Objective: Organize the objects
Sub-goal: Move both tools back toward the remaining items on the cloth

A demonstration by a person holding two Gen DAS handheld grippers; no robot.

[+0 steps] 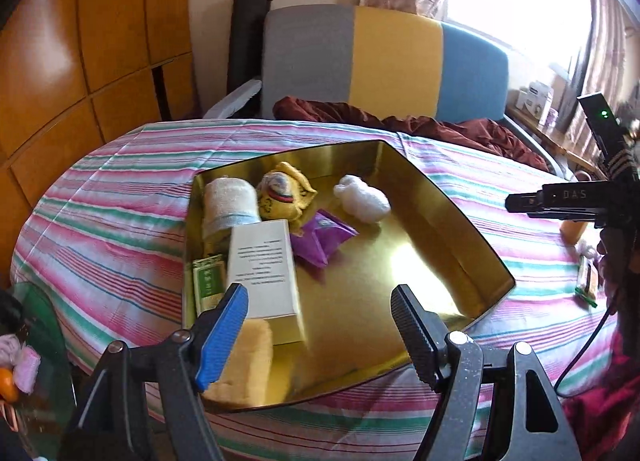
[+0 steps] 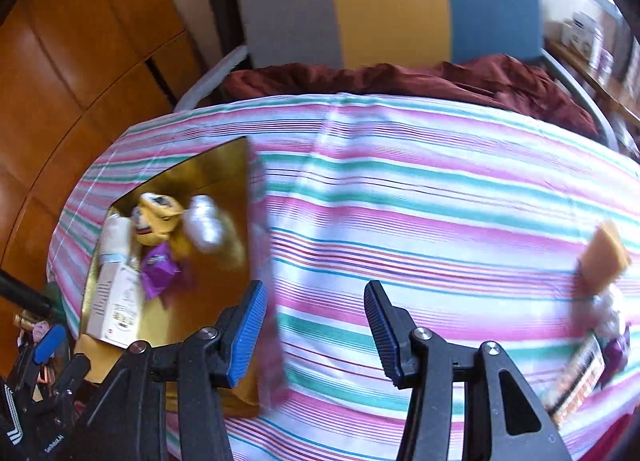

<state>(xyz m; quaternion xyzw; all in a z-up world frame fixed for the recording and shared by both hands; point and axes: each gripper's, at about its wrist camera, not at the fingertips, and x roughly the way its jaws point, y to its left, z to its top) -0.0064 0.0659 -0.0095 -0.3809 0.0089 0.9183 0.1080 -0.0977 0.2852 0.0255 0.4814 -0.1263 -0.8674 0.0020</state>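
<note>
A gold tray point(image 1: 472, 245) sits on the striped table. It holds a rolled white towel point(image 1: 228, 201), a yellow plush point(image 1: 286, 191), a white cotton wad point(image 1: 362, 197), a purple packet point(image 1: 320, 237), a white box point(image 1: 266, 265), a green packet point(image 1: 208, 281) and a yellow sponge point(image 1: 244, 361). My left gripper point(image 1: 320, 337) is open and empty over the tray's near edge. My right gripper point(image 2: 314, 333) is open and empty above the cloth, right of the tray point(image 2: 224, 165). An orange block point(image 2: 606, 257) and packets point(image 2: 580, 377) lie at the right.
The striped tablecloth point(image 2: 420, 181) covers a round table. A grey, yellow and blue chair point(image 1: 384, 61) with a dark red cloth point(image 1: 400, 121) stands behind it. Wooden cabinets point(image 1: 60, 61) are on the left. The right gripper's body point(image 1: 568, 201) shows in the left wrist view.
</note>
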